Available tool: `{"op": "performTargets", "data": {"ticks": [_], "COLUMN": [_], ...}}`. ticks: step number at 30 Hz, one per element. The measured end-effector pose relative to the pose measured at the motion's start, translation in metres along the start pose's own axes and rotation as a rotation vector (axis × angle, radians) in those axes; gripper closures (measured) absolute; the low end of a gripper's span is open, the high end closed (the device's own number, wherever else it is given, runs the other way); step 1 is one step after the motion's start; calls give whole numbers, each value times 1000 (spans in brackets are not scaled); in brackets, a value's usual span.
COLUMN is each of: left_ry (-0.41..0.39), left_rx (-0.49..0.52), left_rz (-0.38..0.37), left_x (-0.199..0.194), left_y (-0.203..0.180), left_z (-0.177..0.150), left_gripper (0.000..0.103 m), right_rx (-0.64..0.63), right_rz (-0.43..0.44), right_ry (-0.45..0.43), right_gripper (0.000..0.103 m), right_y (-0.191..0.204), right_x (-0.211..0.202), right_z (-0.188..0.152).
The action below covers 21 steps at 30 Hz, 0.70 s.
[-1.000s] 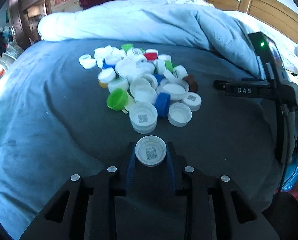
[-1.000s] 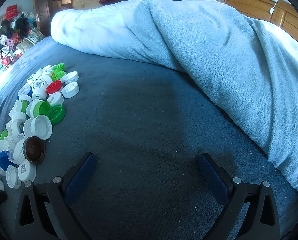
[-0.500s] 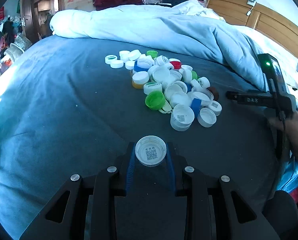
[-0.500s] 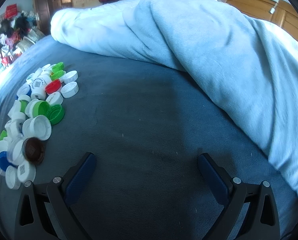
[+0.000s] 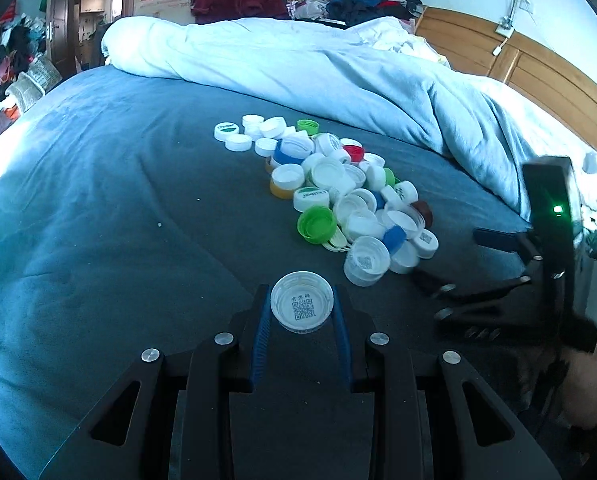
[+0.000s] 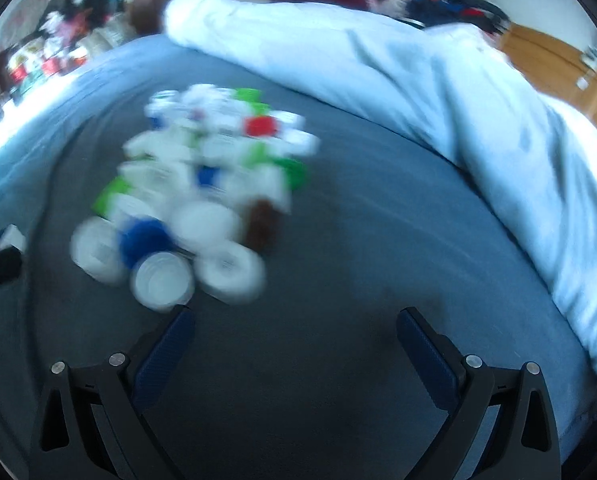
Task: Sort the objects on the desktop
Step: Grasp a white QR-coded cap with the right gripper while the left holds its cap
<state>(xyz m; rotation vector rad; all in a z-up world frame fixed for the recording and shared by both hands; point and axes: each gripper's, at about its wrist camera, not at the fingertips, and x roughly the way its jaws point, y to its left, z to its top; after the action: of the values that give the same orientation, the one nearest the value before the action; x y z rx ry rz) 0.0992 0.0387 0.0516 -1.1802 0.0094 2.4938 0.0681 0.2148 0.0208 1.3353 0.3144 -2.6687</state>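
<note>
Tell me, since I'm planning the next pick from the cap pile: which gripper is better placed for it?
Right. The right gripper is open and empty, with its fingers just short of the pile of caps. The left gripper is shut on a white cap, so it is occupied.

bottle caps (image 6: 202, 184) blurred — right view

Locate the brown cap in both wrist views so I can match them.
Left wrist: brown cap sits on the right edge of the cap pile, right of centre, partly hidden behind white caps.
Right wrist: blurred, brown cap sits at the pile's lower right edge, left of centre.
Shared landmark: the red cap toward the far end of the pile.
</note>
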Motion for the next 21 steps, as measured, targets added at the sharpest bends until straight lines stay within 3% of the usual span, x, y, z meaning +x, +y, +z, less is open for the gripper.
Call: {"op": "performTargets", "data": {"ticks": [2, 8, 11, 18, 20, 21], "left_ry": [-4, -4, -6, 4, 4, 5], "left_rx": [-8, -15, -21, -12, -7, -4], "left_rz": [2, -5, -10, -8, 11, 15], "left_x": [0, 2, 3, 8, 9, 9], "left_y": [3, 7, 8, 5, 3, 3], "left_z": [1, 1, 1, 0, -1, -2], "left_gripper": [78, 78, 78, 78, 78, 78], "right_rx": [-27, 101, 68, 33, 27, 21], "right_rz": [17, 79, 94, 128, 135, 126], "right_ry": [-7, 5, -25, -34, -53, -54], "right_gripper": [0, 2, 18, 21, 58, 71], "right_y": [8, -29, -26, -21, -20, -18], "right_x": [2, 3, 3, 14, 5, 3], "right_z": [6, -14, -7, 3, 2, 2]}}
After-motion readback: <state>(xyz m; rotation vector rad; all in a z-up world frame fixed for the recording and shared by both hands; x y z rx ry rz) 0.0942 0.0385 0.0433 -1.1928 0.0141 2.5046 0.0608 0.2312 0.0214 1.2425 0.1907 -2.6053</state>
